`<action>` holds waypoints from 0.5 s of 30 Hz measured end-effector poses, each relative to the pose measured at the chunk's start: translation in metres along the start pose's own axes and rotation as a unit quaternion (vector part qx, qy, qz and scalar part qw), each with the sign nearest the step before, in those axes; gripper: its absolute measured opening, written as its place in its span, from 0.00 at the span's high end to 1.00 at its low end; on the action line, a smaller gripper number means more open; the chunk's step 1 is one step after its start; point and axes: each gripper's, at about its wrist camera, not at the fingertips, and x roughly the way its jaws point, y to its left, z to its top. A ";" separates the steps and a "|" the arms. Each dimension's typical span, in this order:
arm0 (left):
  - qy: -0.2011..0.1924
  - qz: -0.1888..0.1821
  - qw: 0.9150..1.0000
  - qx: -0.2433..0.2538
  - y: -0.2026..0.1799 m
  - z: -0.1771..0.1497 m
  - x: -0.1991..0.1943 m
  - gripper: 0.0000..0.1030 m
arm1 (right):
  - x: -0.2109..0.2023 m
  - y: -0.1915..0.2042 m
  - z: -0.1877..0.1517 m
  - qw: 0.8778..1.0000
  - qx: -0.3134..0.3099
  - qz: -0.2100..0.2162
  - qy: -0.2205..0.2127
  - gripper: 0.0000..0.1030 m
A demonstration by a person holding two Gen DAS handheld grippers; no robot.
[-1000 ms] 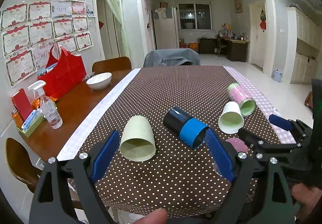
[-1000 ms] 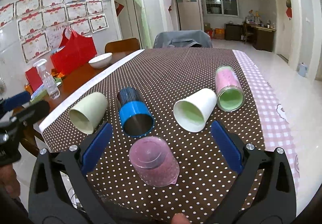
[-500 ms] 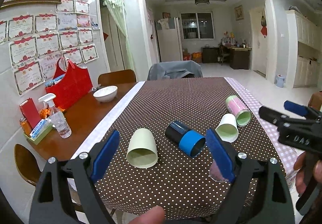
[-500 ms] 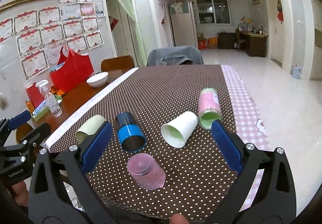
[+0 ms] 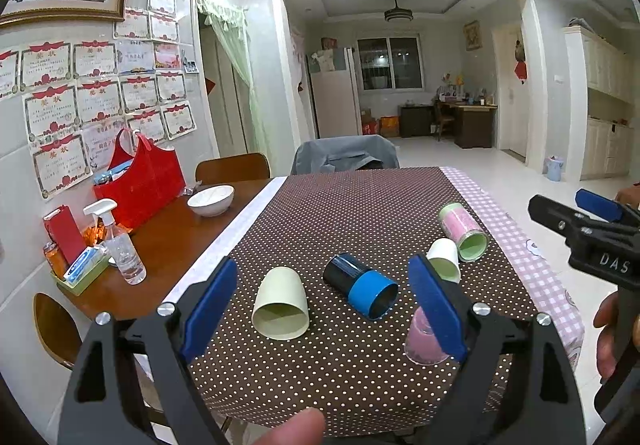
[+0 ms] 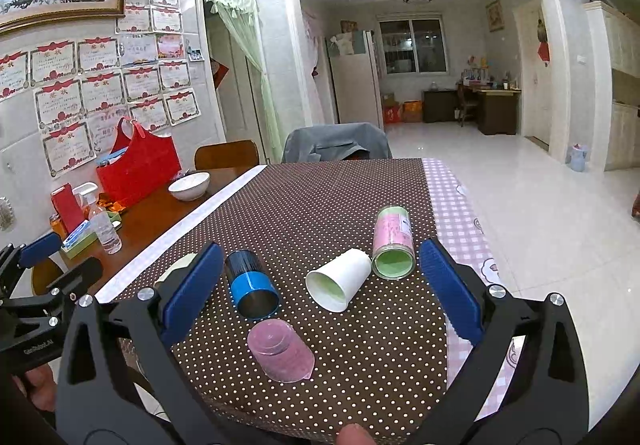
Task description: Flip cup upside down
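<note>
**Cup handling: grip point and material**

My right gripper (image 6: 320,287) and left gripper (image 5: 322,303) are both spread wide and empty, above the near edge of the dotted tablecloth (image 6: 320,201). The pink translucent cup (image 6: 280,351) stands mouth-down nearest me; the white paper cup (image 6: 339,280) lies on its side beyond. I judge the paper cup light and crushable: grip mid-wall, gently

Left wrist view: looks forward along the left gripper (image 5: 324,301) from above the table's (image 5: 360,201) near edge, toward the far room. Right wrist view: same heading, set further right, behind the right gripper (image 6: 320,285). Both share the cups (image 6: 340,281) and tabletop.
</note>
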 end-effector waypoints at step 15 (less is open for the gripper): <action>-0.007 0.007 1.000 0.000 -0.006 -0.001 -0.013 0.17 | -0.007 0.002 -0.003 1.000 -0.003 -0.007 -0.002 0.06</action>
